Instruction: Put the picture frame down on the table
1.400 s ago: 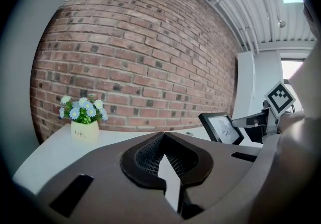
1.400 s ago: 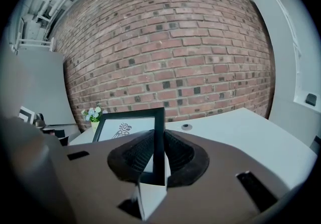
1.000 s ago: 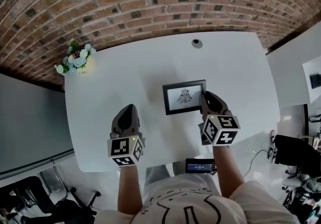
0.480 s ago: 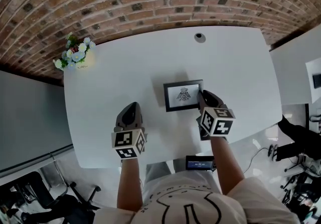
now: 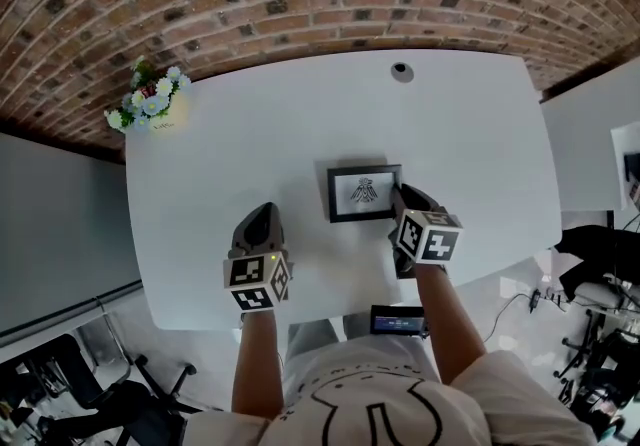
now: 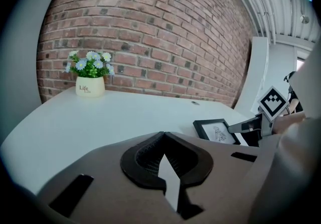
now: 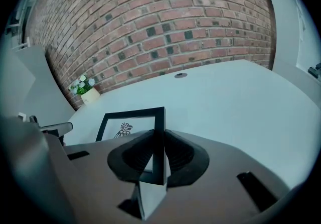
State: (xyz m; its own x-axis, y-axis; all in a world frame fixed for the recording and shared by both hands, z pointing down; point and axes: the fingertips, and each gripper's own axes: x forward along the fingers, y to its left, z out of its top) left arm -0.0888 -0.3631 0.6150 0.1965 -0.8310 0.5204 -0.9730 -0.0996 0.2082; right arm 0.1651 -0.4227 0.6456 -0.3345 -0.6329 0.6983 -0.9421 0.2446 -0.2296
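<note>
okay, right gripper (image 5: pixel 402 202) pinches the picture frame (image 5: pixel 364 193) by its right edge over the white table (image 5: pixel 300 124); left gripper (image 5: pixel 262 217) sits left of it, jaws pressed together, empty.

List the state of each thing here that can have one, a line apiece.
frame: face up, clamped by its right edge; contact with the table can't be told.
right tool: shut on the frame.
left tool: shut, empty.
flower pot: upright at the table's far left corner.
</note>
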